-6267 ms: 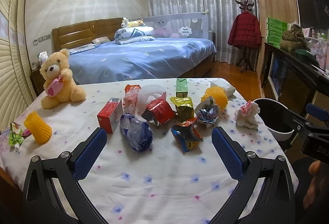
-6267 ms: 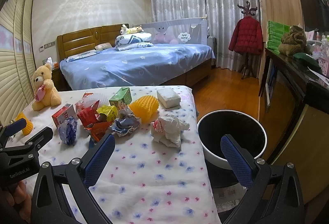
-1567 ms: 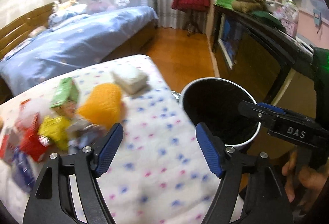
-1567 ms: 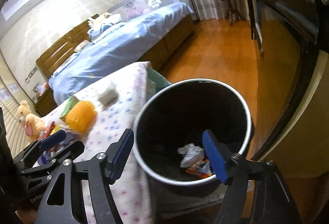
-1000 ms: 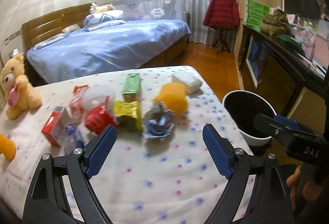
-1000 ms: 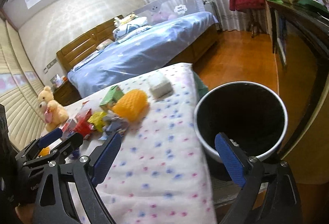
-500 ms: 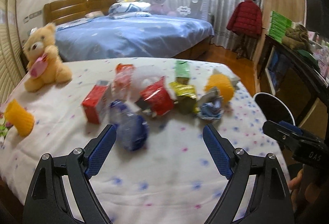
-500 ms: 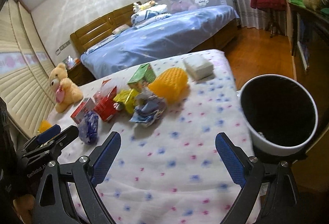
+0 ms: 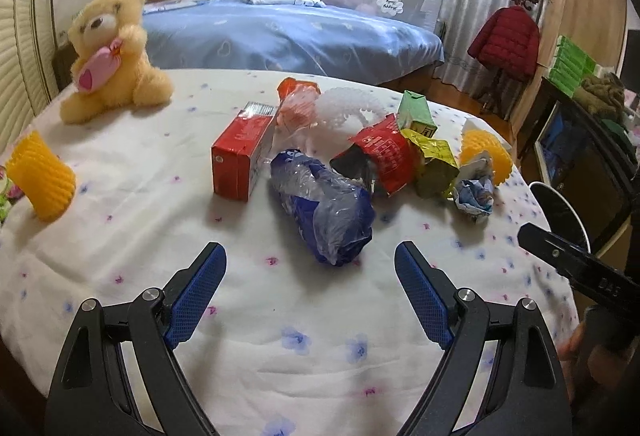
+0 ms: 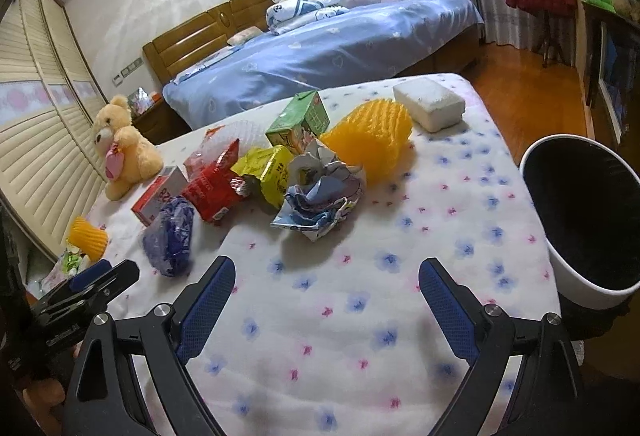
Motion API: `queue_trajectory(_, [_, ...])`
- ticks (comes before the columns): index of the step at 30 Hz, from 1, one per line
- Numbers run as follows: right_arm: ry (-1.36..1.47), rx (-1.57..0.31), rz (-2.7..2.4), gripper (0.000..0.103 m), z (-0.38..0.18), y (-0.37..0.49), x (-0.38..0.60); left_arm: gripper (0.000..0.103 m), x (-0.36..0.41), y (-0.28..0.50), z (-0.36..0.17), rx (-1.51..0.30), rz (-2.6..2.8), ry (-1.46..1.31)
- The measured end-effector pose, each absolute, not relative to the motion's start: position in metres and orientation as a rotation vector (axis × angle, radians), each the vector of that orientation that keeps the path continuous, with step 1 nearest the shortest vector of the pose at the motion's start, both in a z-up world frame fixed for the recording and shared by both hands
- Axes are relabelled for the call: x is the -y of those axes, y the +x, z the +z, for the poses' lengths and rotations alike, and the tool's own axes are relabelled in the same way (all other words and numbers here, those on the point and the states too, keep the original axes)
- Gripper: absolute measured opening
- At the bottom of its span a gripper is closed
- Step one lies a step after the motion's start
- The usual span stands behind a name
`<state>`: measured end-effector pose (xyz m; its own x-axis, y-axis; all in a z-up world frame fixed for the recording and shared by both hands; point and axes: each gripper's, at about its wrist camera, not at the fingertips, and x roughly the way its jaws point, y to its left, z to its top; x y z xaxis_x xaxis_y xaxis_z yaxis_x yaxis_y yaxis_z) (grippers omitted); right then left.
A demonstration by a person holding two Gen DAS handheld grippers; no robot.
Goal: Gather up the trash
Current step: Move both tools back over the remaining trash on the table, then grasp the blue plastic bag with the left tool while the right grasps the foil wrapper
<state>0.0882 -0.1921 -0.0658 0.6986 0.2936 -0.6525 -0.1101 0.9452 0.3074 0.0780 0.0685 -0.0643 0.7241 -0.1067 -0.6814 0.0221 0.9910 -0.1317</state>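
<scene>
Trash lies in a heap on the flowered tablecloth [image 9: 160, 220]. My left gripper [image 9: 309, 252] is open, and a crumpled blue plastic bag [image 9: 324, 211] lies just ahead of its tips, untouched. Behind the bag are a red carton [image 9: 240, 159], a red snack wrapper [image 9: 384, 155], a yellow wrapper [image 9: 432, 163] and a green carton [image 9: 416, 111]. My right gripper [image 10: 327, 268] is open above bare cloth, a short way before a crumpled paper ball [image 10: 320, 195] and a yellow foam net [image 10: 372, 139]. The black-lined bin [image 10: 580, 220] stands off the table's right edge.
A teddy bear [image 9: 108, 51] sits at the table's far left, with another yellow foam net [image 9: 40, 175] at the left edge. A white block [image 10: 430, 103] lies at the far right corner. Beyond the table are a blue bed [image 9: 288, 31] and a dark cabinet [image 9: 588, 155].
Both views have swung left from the bin to the trash heap and dropped lower. The blue bag now lies close before my left gripper. Both grippers stayed open and empty.
</scene>
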Motion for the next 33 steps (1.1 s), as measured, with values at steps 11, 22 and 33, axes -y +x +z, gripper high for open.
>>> queue_trajectory(11, [0.234, -0.781, 0.213, 0.092, -0.071, 0.118, 0.185, 0.088, -0.059, 0.104, -0.073, -0.793, -0.088, -0.118])
queue_trajectory(22, [0.236, -0.858, 0.224, 0.044, -0.086, 0.15, 0.178, 0.05, -0.044, 0.124, -0.084, -0.834, -0.092, -0.064])
queue_trajectory(33, [0.218, -0.82, 0.269, 0.028, -0.072, 0.116, 0.183, 0.042, -0.031, 0.098, -0.073, -0.812, -0.138, -0.032])
